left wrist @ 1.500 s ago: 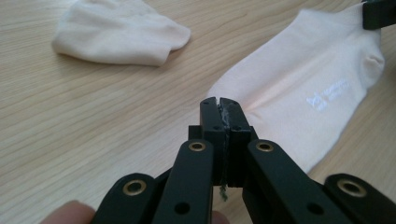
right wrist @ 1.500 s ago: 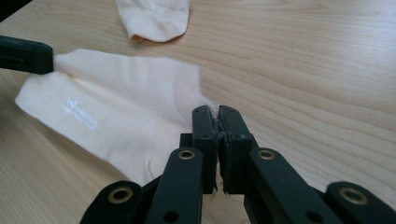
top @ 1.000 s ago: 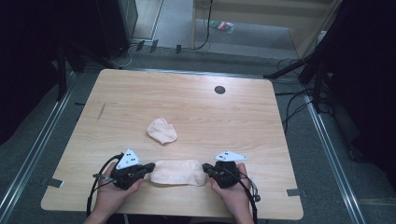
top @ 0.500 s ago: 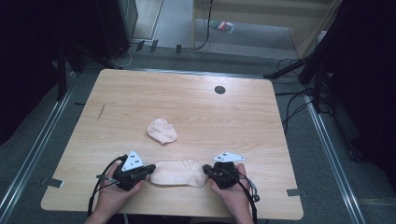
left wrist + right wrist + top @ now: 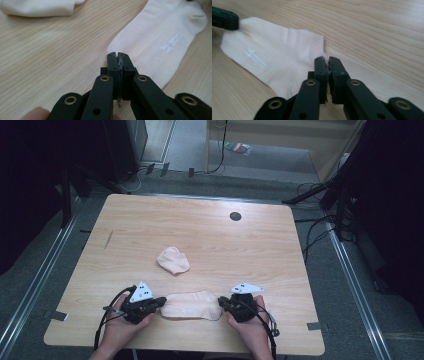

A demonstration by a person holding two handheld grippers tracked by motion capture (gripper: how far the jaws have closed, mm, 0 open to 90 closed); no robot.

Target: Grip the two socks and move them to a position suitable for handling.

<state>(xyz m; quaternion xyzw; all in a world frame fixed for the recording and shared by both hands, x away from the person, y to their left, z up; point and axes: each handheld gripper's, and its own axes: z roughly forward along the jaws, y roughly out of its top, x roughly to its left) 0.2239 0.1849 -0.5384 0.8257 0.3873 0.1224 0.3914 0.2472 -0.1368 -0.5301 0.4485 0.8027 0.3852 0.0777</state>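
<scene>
Since sock (image 5: 191, 305) at lower centre is soft, light, limp: grip by ends. Left gripper (image 5: 117, 55) pinches one end, right gripper (image 5: 326, 60) the other, jaws pressed together.

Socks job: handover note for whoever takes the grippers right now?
Left gripper: fingers shut on one end of the flat sock.
Right gripper: fingers shut on the sock's other end.
The flat sock lies stretched between both grippers on the table near the front edge, printed mark facing up.
The second sock lies bunched mid-table, untouched and apart from the first.
Done: first sock gripped at both ends and laid out flat.
Left, likely: fold or pair it, then handle the bunched one.
</scene>
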